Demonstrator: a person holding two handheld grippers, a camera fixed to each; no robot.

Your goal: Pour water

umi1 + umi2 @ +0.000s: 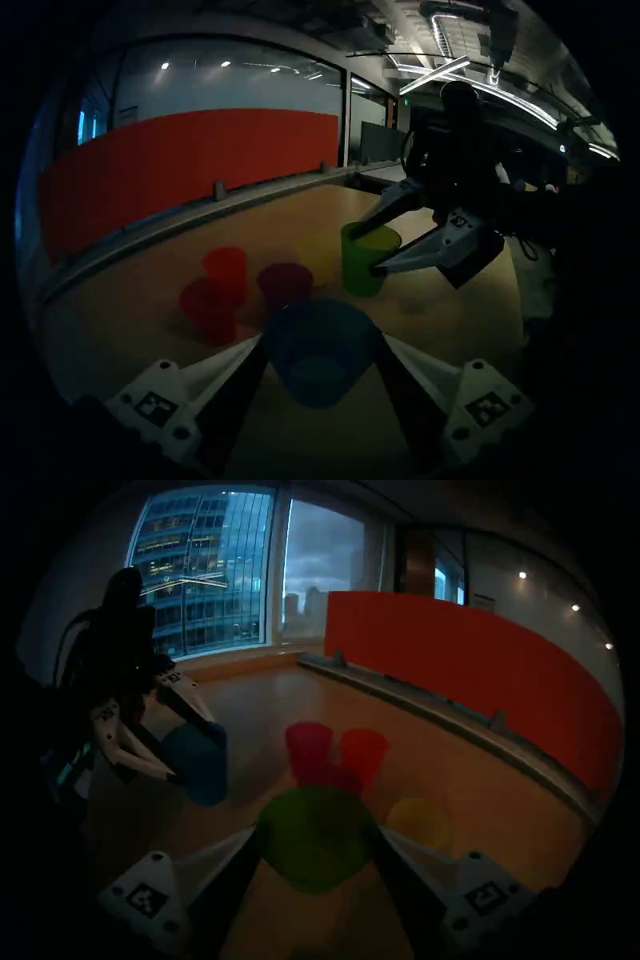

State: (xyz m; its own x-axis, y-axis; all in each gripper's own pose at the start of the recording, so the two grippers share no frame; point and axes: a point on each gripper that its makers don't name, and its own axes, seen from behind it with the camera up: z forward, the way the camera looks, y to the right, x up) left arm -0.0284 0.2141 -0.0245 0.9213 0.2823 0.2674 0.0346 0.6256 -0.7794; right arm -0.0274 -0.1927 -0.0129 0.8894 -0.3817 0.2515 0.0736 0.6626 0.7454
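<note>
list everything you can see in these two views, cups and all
blue cup: 1, blue, between the left gripper's jaws
green cup: 1, green, between the right gripper's jaws
red cups: 2, red, close together on the table
dark red cup: 1, dark red, on the table beside the red cups
yellow cup: 1, yellow, on the table next to the green cup
table: 1, brown wood, under the cups
panel: 1, red-orange, along the table's far edge
windows: several, glass, beyond the table's end
ceiling lights: several, white strips, overhead
left gripper: 1, white, shut on the blue cup
right gripper: 1, white, shut on the green cup
</note>
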